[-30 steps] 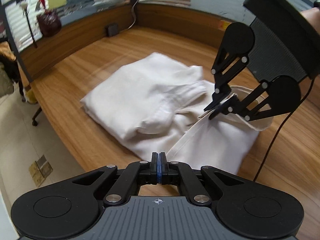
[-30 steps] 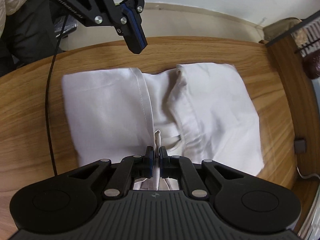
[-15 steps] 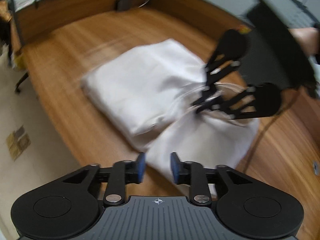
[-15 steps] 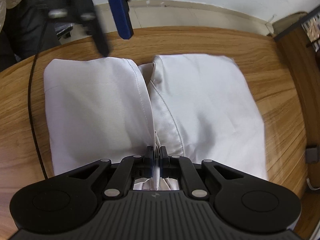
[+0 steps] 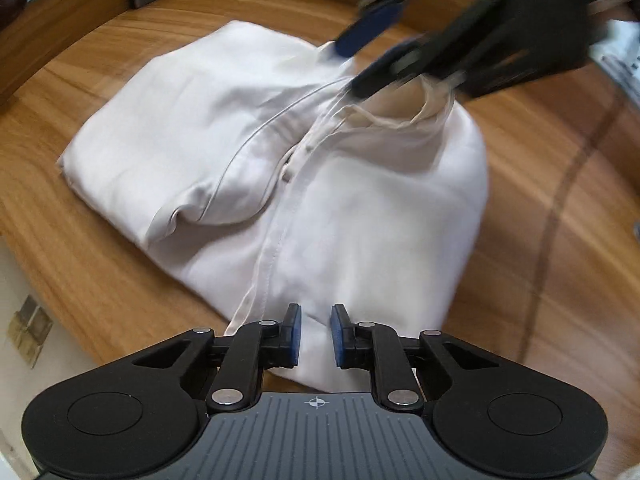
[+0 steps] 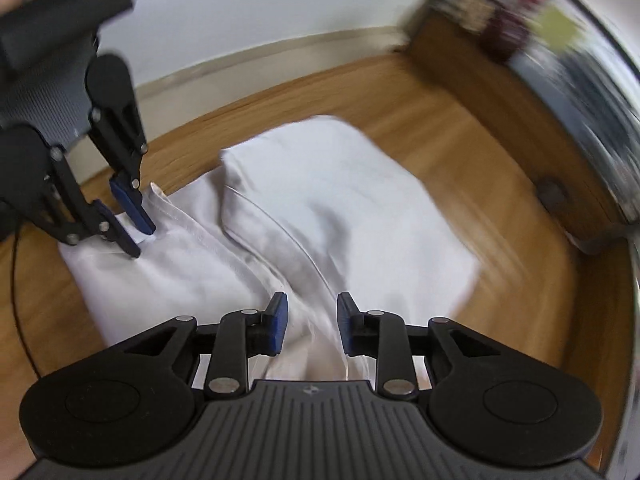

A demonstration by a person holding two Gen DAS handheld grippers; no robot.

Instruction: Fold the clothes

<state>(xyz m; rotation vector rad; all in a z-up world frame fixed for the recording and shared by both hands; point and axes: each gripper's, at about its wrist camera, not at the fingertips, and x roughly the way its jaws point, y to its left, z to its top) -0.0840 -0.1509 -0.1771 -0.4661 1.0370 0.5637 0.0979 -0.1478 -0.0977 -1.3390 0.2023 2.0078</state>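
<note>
Where seen from nearest outward: left gripper (image 5: 314, 334), jaws parted and gripping nothing, hovering over the near hem of the white shirt (image 5: 248, 152); right gripper (image 6: 310, 330), jaws likewise spread and empty, poised at the opposite collar end. Shirt lying folded into a compact rectangle on the wooden table (image 5: 540, 208), placket seam and long axis running straight from one gripper to the other. Beyond, wooden wall ledge (image 5: 80, 12).
</note>
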